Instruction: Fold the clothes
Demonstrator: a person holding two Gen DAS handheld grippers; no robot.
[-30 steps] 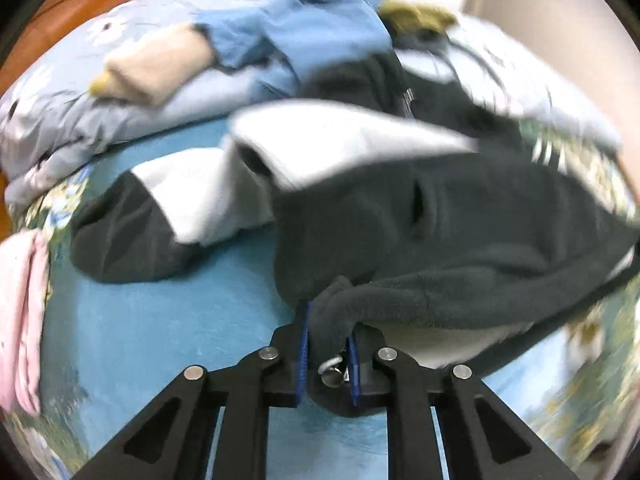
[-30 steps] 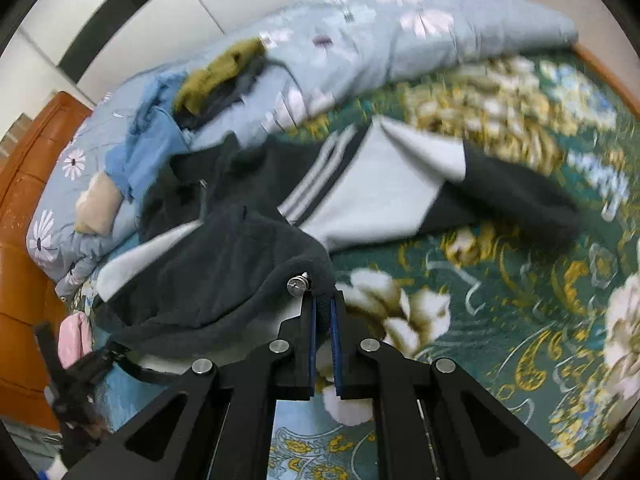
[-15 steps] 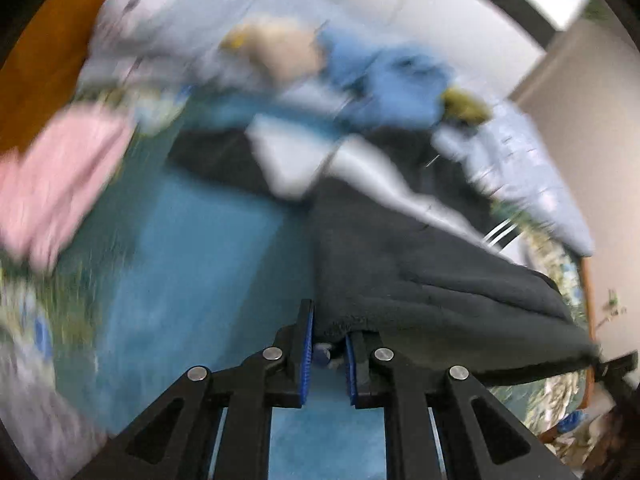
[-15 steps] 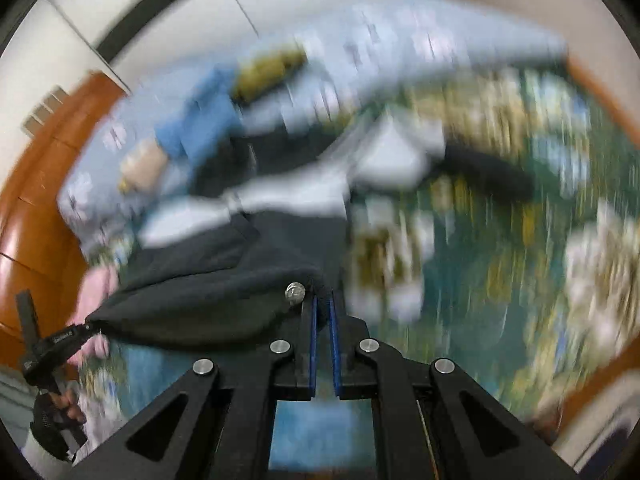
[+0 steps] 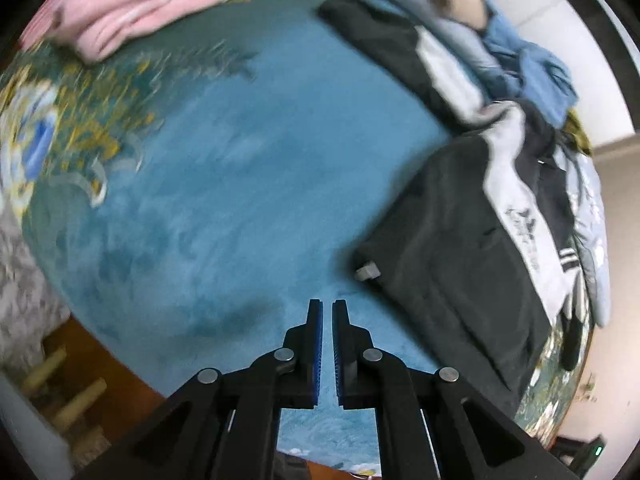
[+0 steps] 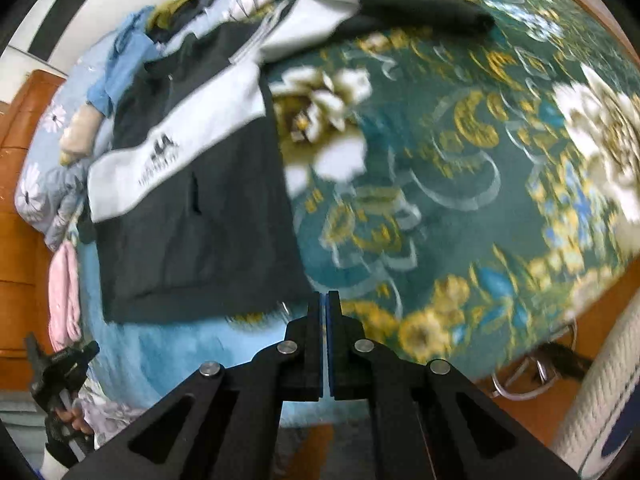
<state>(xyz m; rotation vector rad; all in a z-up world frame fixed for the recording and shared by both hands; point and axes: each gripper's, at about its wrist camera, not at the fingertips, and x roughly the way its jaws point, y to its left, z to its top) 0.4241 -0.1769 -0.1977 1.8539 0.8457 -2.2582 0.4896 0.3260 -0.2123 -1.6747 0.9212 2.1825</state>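
While the dark-and-white jacket (image 6: 192, 216) lies spread flat at left of the right-wrist view, one folded pink garment (image 5: 132, 4) sits at upper left of the left-wrist view. A heap of clothes (image 5: 528, 64) crowds the upper right. The left gripper (image 5: 327, 312) is closing on nothing; the right gripper (image 6: 324, 304) is pressed together, empty, over the floral blanket (image 6: 460, 168).

A dark grey and white fleece jacket (image 6: 192, 216) is spread flat on the bed, front up, its hem lying on the blue part of the bedspread. A white band with a small dark logo is seen across the chest. One sleeve (image 6: 400, 8), white at the shoulder and dark below, is stretched out sideways over the floral pattern. Further clothes (image 5: 524, 60) are heaped beyond the collar.
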